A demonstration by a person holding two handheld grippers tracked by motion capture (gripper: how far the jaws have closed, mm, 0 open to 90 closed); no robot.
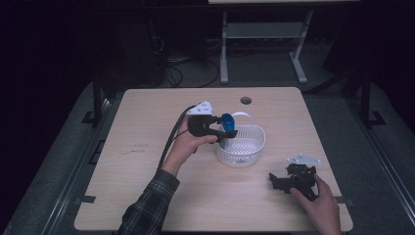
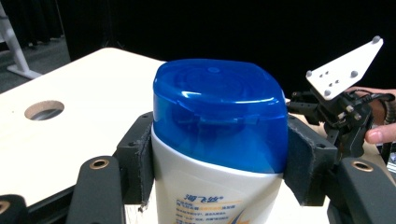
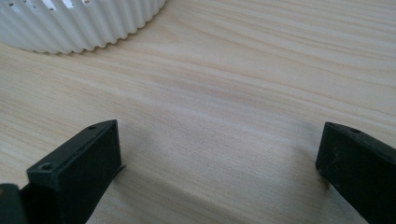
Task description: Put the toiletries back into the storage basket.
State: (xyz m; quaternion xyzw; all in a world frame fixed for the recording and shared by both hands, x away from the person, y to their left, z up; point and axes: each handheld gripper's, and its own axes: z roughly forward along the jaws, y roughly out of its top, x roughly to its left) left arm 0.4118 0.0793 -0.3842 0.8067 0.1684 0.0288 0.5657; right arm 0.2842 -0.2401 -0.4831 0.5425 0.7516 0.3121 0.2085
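We see the left gripper [image 1: 226,131] clamped on a white bottle [image 2: 219,154] with a blue cap, its pads pressing both sides just below the cap. In the high view the bottle hangs over the white basket [image 1: 252,147], at its ten o'clock rim. At the basket's four o'clock, the right gripper [image 3: 219,163] rests on the table [image 1: 147,161], jaws spread wide with nothing between them.

We see a glossy blue plastic cap [image 2: 219,109] on a smooth white bottle [image 2: 205,196], a ribbed plastic basket [image 1: 241,147], and a matt pale wood-grain table [image 1: 147,147].
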